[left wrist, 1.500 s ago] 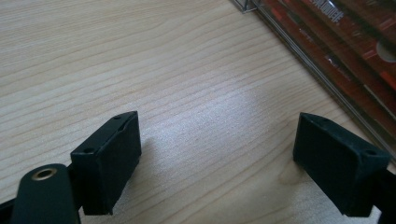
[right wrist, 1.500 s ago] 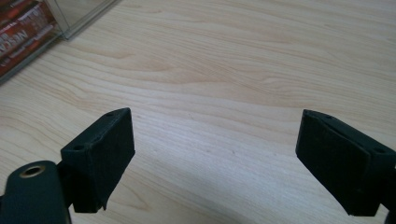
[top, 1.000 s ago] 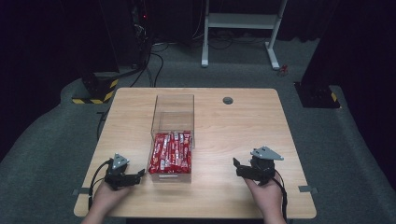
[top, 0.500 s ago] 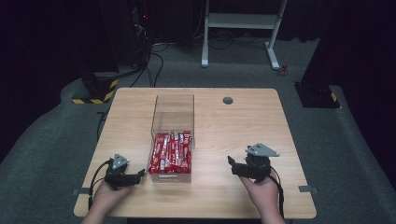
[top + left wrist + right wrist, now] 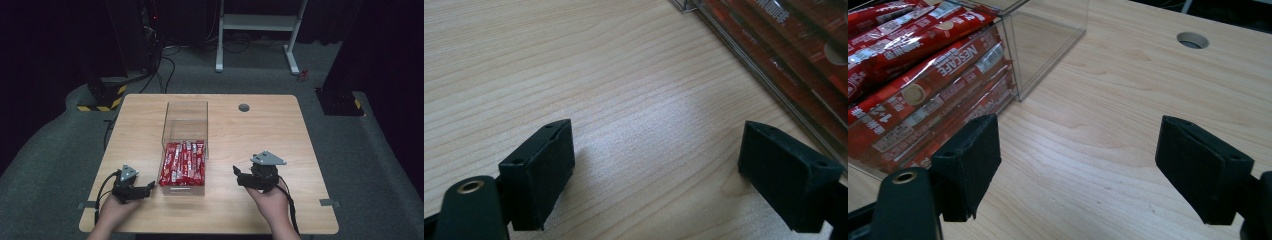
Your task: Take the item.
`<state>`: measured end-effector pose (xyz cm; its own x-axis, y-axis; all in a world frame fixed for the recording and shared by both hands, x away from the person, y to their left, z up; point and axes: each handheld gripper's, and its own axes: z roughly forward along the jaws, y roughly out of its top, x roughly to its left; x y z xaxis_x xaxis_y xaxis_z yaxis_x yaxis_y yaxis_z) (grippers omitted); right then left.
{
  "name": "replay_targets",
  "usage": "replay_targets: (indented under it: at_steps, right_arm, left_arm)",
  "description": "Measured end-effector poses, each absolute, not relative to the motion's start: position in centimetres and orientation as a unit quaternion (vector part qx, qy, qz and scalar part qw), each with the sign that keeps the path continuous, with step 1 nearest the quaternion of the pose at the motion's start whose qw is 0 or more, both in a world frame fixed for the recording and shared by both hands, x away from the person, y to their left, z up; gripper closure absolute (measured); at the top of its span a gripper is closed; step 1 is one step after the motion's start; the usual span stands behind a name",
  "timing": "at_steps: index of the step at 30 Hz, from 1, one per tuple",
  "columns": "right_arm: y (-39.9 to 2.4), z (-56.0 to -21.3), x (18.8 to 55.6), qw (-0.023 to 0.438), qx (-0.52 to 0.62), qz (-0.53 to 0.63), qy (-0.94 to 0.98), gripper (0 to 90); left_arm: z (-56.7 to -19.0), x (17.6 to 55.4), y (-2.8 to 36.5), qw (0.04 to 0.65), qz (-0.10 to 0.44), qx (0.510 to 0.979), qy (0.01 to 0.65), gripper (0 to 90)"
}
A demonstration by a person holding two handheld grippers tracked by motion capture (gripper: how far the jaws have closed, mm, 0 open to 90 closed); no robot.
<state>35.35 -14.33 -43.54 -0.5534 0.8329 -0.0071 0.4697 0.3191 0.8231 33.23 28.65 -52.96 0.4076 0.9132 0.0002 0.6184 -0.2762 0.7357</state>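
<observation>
Right claw (image 5: 243, 176) nearer box (image 5: 184, 125), open, empty.

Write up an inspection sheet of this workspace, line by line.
Surface: wooden table, round cable hole near far edge.
Job's things: clear box, near half packed with red sachets, far half empty.
Clutter: nothing seen.
Grippers: left hand-held gripper open, left of the box; right hand-held gripper open, right of it; both hold nothing.
Cables: one trails from each gripper; more on the floor behind.
Surroundings: grey carpet, white stand, dark curtains.
</observation>
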Motion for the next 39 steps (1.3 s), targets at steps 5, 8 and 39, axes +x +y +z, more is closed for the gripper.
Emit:
replay_targets:
  at_steps: [5, 8, 39]
  right_arm:
    - [-13.1, -43.5, 35.4, 0.212, 0.407, 0.413, 0.787, 19.8]
    - [-12.6, -43.3, 35.4, 0.211, 0.405, 0.417, 0.786, 20.7]
    - [-6.1, -41.8, 35.1, 0.177, 0.356, 0.442, 0.804, 31.3]
  left_arm:
    - [-53.0, 33.2, 28.6, 0.337, 0.219, 0.768, 0.498, 15.1]
    - [-53.0, 33.2, 28.6, 0.337, 0.219, 0.768, 0.498, 15.1]
    - [-53.0, 33.2, 28.7, 0.337, 0.219, 0.769, 0.498, 15.1]
